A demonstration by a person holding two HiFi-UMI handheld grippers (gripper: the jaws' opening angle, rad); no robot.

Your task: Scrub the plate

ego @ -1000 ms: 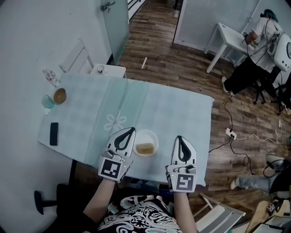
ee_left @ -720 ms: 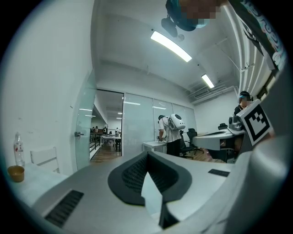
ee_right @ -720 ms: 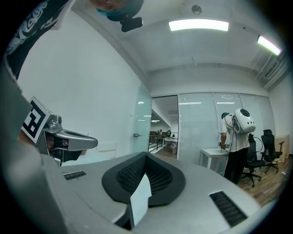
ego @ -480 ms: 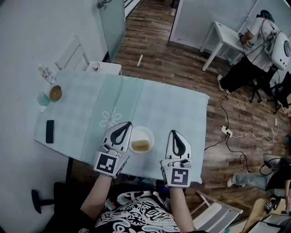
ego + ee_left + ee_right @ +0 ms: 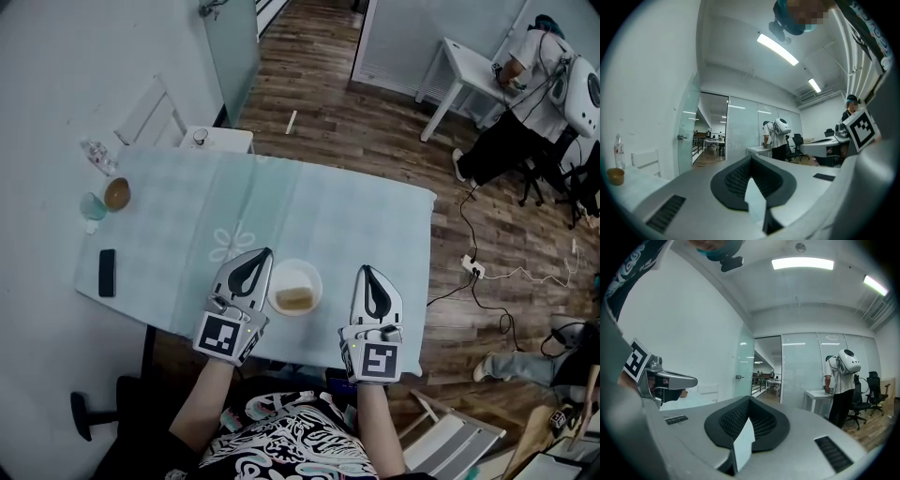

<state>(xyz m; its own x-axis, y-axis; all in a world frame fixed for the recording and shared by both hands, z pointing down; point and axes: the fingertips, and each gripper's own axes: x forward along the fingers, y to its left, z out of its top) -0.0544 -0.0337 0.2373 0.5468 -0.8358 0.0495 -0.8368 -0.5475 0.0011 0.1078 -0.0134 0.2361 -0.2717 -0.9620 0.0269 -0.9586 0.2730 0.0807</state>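
A white plate [image 5: 309, 277] sits near the front edge of the table with a yellow-brown sponge [image 5: 293, 298] lying on it. My left gripper [image 5: 260, 252] hovers just left of the plate's rim, shut with nothing between its jaws. My right gripper [image 5: 367, 270] is shut and empty too, a short way right of the plate. In the left gripper view the left gripper [image 5: 750, 160] points level across the room, its pads meeting. The right gripper view shows the right gripper [image 5: 749, 401] the same way, with the left gripper's body [image 5: 656, 378] at the left.
The table wears a pale green cloth [image 5: 328, 216]. At its left end are a black phone [image 5: 107, 273], a brown bowl [image 5: 117, 194], a green glass [image 5: 91, 206] and a bottle [image 5: 97, 155]. A white chair [image 5: 150, 117] stands behind. Cables [image 5: 472, 269] lie on the wooden floor; a person [image 5: 511, 122] works far right.
Only the head view has shifted slightly. Both grippers keep their places beside the plate and stay shut.
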